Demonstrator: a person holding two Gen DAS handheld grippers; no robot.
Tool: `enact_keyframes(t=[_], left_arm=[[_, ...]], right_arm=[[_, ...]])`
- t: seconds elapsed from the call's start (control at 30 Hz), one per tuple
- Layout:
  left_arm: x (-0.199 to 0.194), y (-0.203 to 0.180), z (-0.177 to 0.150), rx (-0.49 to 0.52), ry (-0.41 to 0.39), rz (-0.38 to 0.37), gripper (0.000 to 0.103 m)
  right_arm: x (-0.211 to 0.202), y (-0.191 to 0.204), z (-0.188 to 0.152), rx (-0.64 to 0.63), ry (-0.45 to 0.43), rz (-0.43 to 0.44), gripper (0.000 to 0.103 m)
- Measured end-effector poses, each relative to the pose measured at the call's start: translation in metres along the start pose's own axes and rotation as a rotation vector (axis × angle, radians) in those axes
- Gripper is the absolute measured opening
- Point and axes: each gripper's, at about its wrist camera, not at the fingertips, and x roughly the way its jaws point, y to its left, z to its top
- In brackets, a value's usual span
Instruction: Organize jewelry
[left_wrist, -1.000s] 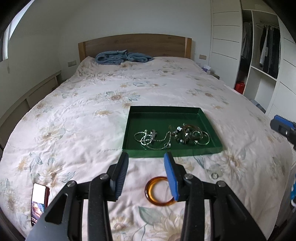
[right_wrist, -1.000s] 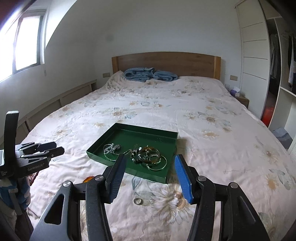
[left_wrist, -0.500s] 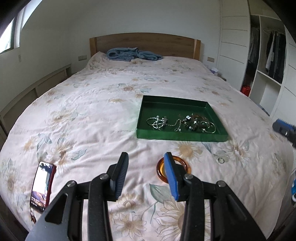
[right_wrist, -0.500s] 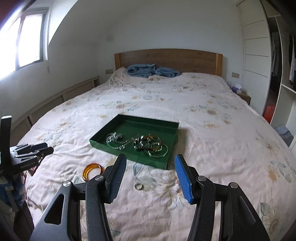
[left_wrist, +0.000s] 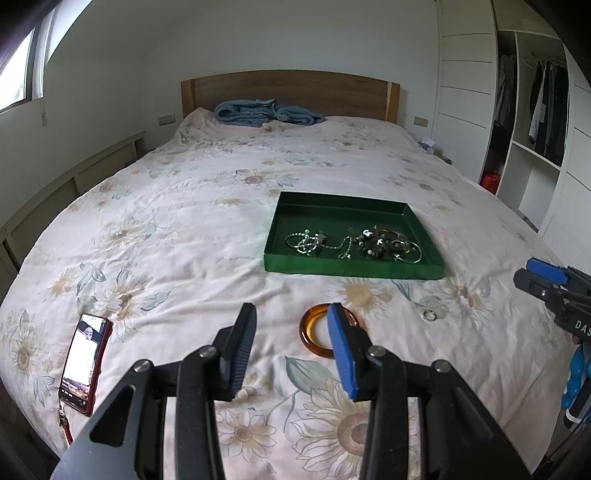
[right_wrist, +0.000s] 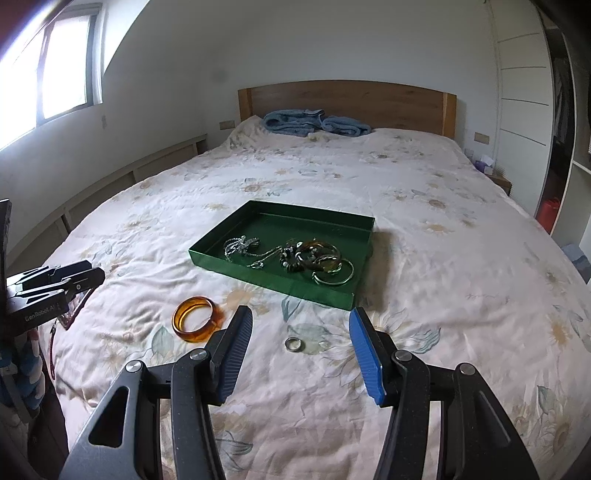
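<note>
A green tray (left_wrist: 351, 267) (right_wrist: 258, 277) lies on the floral bedspread and holds tangled chains, bangles and beads (left_wrist: 369, 242) (right_wrist: 306, 256). An amber bangle (left_wrist: 314, 334) (right_wrist: 197, 319) lies on the bedspread in front of the tray, partly behind my left gripper's blue finger. A small silver ring (left_wrist: 428, 314) (right_wrist: 293, 344) lies to its right. My left gripper (left_wrist: 291, 343) is open and empty, above the bedspread near the bangle. My right gripper (right_wrist: 301, 350) is open and empty, with the ring between its fingers in view.
A phone in a red case (left_wrist: 85, 360) lies on the bed's near left corner. A folded blue blanket (left_wrist: 266, 112) sits at the wooden headboard. A wardrobe with hanging clothes (left_wrist: 535, 110) stands to the right of the bed.
Both grippers have pulled back and up from the tray. The bangle, ring and phone have come more fully into view. Both stay open.
</note>
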Motion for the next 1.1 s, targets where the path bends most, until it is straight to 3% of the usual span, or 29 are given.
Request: enact_keyframes(t=[1.1], left_arm=[[0.01, -0.01, -0.008, 0.009, -0.01, -0.023, 0.038]], right_arm=[[0.012, 0.001, -0.009, 0.009, 0.018, 0.011, 0.054]])
